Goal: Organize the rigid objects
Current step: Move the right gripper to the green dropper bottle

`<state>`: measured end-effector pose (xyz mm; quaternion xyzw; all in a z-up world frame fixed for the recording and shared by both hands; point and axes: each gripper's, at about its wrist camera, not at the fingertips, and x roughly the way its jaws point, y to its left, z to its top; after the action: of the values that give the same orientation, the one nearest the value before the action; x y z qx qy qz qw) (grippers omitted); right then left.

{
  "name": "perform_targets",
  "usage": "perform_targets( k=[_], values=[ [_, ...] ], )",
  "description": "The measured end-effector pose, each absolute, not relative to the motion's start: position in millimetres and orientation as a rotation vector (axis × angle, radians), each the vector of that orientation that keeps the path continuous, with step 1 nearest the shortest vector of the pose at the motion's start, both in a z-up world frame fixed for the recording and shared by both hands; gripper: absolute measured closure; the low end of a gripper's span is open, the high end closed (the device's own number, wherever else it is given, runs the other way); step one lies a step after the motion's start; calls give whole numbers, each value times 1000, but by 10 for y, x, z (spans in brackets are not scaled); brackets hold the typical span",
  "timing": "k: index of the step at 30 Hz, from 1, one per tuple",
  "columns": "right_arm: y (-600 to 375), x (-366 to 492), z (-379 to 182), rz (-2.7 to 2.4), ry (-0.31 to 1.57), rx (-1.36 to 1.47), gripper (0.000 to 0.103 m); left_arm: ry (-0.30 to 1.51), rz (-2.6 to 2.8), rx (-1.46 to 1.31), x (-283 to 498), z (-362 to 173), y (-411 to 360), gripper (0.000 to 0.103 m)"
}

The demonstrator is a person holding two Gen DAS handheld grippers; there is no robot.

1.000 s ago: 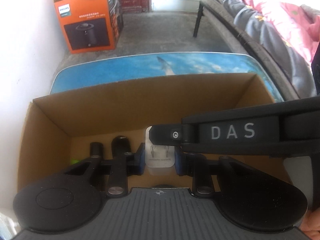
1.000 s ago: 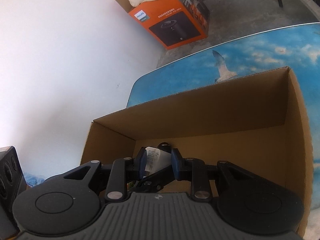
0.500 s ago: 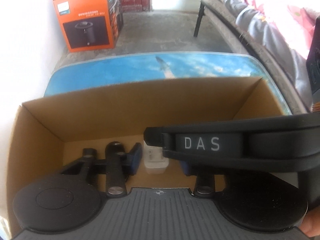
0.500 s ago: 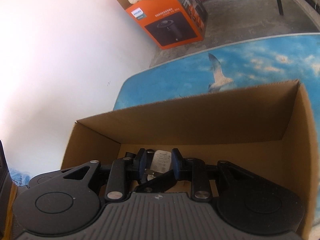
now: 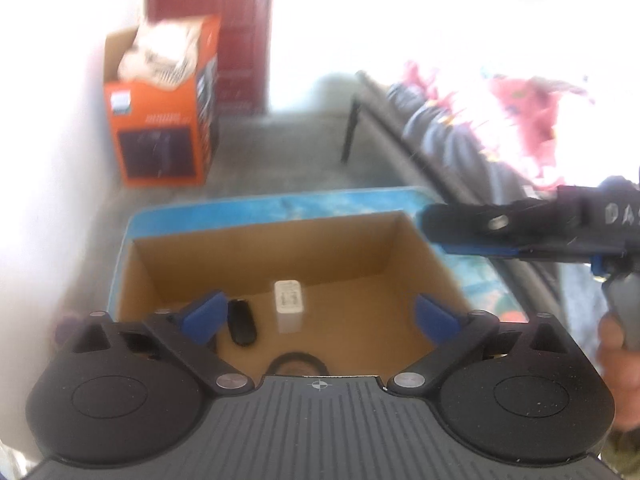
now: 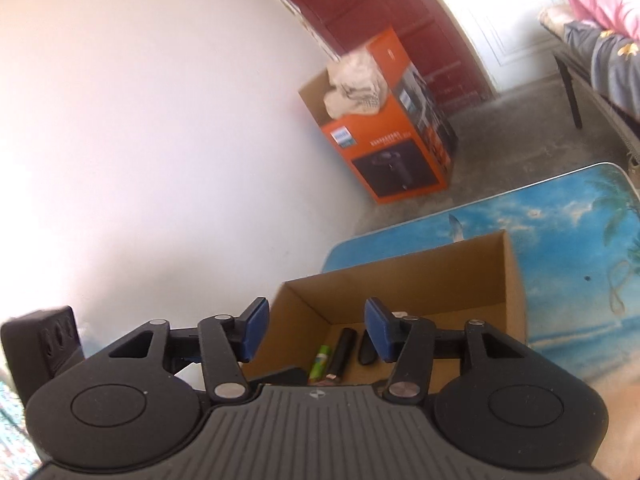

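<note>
An open cardboard box [image 5: 352, 248] stands on a blue sea-print table [image 5: 248, 216]. On its floor lie a white charger [image 5: 288, 304] and a black oval object [image 5: 241, 321]. My left gripper [image 5: 320, 316] hangs above the box's near edge; its jaws are opening wide with nothing between them. My right gripper [image 6: 316, 328] is also above the box [image 6: 420, 276], jaws opening and empty. Below it lie a green tube [image 6: 320, 364], a black cylinder [image 6: 342, 350] and a black oval object [image 6: 367, 348]. The right gripper [image 5: 460, 232] also shows sideways at the right of the left wrist view.
An orange carton [image 6: 396, 160] with cloth in it stands on the floor by the white wall. A bed with pink and grey bedding [image 5: 500, 132] runs along the right. A black device [image 6: 40, 344] sits at the left edge. A hand [image 5: 616, 332] holds the right gripper.
Both grippers let go of the white items they held inside the box, opened their jaws, and rose up and back out of the box. The right gripper swung off to the right.
</note>
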<state>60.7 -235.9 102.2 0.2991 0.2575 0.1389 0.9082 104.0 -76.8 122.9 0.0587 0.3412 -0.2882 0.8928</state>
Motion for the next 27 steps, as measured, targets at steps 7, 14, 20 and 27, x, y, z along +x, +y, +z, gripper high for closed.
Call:
perform_targets(
  k=[7, 14, 20, 27],
  values=[
    [-2345, -306, 1177, 331, 478, 640, 37, 602, -716, 128, 292, 1254, -369, 0],
    [-2017, -465, 892, 321, 529, 573, 32, 568, -672, 185, -137, 674, -409, 0],
    [-1649, -367, 431, 290, 574, 507, 32, 584, -563, 237, -155, 256, -553, 4],
    [-1427, -184, 94, 259, 590, 470, 35, 571, -491, 245, -26, 58, -598, 28]
  ],
)
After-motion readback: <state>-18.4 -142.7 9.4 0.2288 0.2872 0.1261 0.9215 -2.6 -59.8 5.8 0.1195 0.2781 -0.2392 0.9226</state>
